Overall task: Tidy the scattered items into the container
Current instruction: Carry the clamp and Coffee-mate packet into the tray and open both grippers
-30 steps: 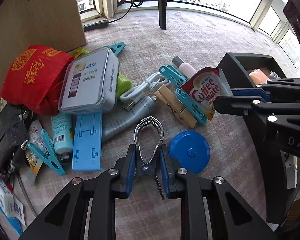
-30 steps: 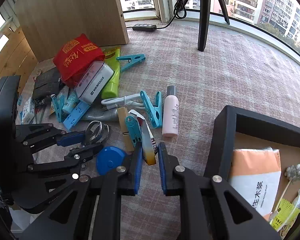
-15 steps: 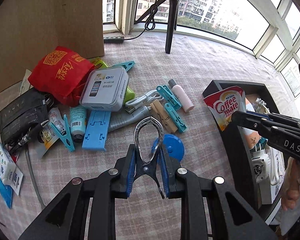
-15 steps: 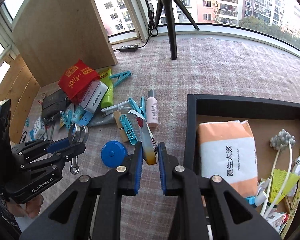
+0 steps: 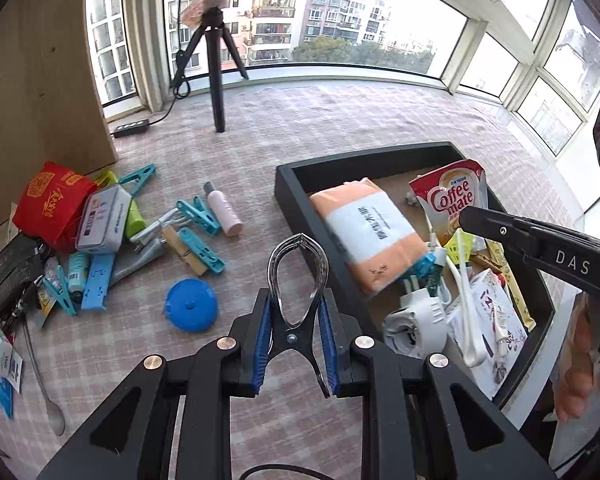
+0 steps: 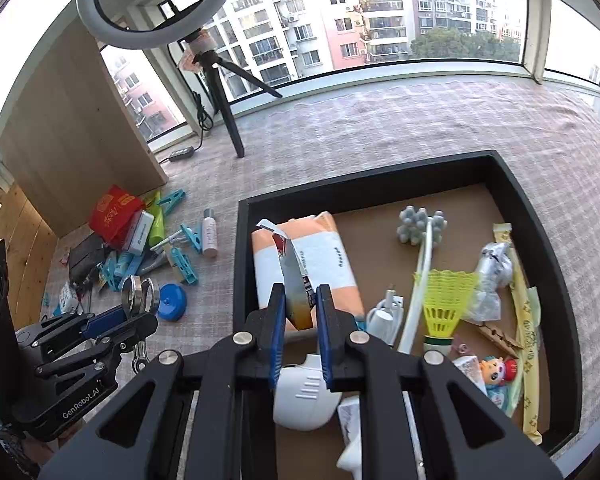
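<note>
Checked cloth (image 5: 340,128) — bare beyond tray (image 5: 296,208)

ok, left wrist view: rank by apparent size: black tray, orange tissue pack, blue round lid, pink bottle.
Largest to smallest, as they look:
1. black tray
2. orange tissue pack
3. blue round lid
4. pink bottle
The lid lies nearer the camera than the bottle, so that last pair is unsure.

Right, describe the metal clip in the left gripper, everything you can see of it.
The metal clip is a shiny steel spring clamp: two curved arms form a teardrop loop that meets at a closed tip, with a rivet at the pivot and thin handles behind. The left gripper is shut on it, its blue pads pressing the sides. It points forward, held in the air near the black tray, touching nothing else.
</note>
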Demonstrator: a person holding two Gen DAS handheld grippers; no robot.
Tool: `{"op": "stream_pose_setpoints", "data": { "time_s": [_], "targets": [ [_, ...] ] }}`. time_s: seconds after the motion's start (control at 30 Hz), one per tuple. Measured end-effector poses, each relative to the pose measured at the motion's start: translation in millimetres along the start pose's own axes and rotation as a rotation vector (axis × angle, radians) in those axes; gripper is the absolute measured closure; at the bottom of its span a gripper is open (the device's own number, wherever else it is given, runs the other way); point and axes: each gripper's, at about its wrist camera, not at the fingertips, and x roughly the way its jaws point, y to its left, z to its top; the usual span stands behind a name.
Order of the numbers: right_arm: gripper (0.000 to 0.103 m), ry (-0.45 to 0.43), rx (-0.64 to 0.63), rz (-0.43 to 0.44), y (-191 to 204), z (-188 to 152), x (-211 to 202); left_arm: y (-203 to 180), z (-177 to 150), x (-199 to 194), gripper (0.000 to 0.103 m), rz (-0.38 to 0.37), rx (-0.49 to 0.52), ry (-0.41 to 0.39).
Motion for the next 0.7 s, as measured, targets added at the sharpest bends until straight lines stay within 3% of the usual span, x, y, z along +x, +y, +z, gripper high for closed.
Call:
{"op": "stream_pose_setpoints", "data": {
  "time_s": [0.33,0.57,0.6,0.63,0.67,0.7],
  "targets": [
    [0.088,-0.037,0.111,-0.103,-82,-19,-46,-96,-1,1,0.082,-0.081,0.129,-0.001],
    [0.087,-0.062,0.152,-0.11,-115,-27,-66,-136,-3,2,0.081,-0.104,0.188,-0.001],
    [0.077,-0.059,0.153,-0.104,-116,-28,-67,-139,-3,1,0.076,-0.099,0.194,-0.005],
    [0.068,-0.05,0.156,-0.11,-117,-28,-67,-142,-3,1,0.053,-0.087,0.193,-0.008],
    [0.049,-0.05,0.161,-0.118,-117,-28,-67,-143,-3,0,0.039,-0.079,0.191,-0.011],
    [0.045,-0.061,0.161,-0.119,-116,-29,-68,-144,-3,-2,0.024,-0.08,0.191,-0.022]
  ]
}}
